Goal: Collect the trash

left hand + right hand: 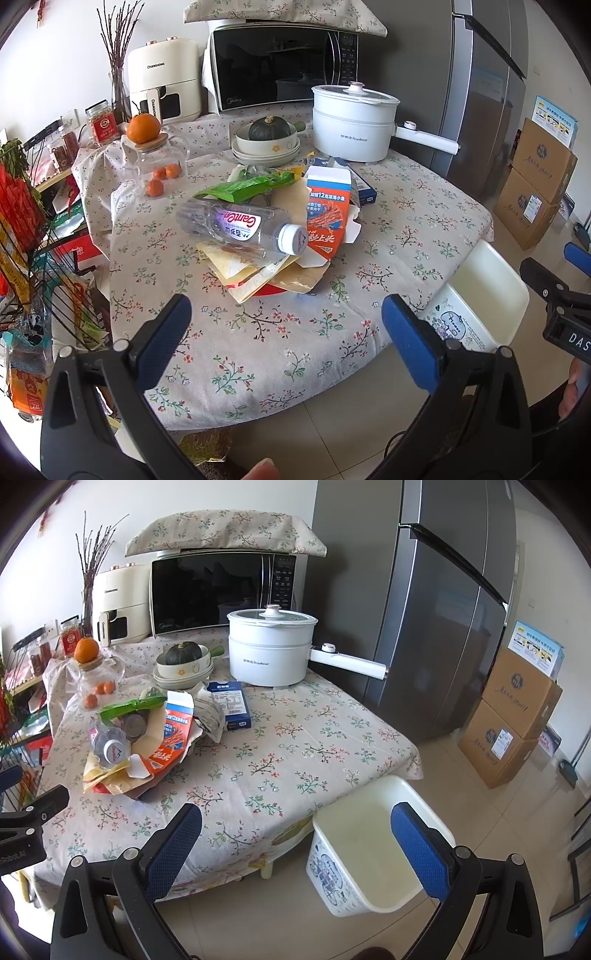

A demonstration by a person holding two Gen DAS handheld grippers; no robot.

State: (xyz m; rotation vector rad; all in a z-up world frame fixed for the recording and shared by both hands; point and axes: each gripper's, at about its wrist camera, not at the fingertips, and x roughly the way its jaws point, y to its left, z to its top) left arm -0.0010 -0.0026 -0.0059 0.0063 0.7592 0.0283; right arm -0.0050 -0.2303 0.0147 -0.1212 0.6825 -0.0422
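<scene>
A heap of trash lies mid-table: a clear plastic bottle (240, 226) (109, 744) on its side atop torn yellow paper (258, 273), an orange carton (327, 212) (173, 734), a green wrapper (247, 186) (133, 705) and a blue box (231, 703). A white bin (487, 295) (369, 849) stands on the floor at the table's right corner. My left gripper (286, 332) hovers open over the table's near edge, short of the heap. Open too, my right gripper (295, 834) hangs above the bin's left rim and the table corner.
Behind the heap stand stacked bowls with a squash (267, 142), a white electric pot (351, 122) with a long handle, a microwave (280, 66), and a glass jar topped by an orange (147, 136). A wire rack (26, 240) is left; cardboard boxes (513, 716) right.
</scene>
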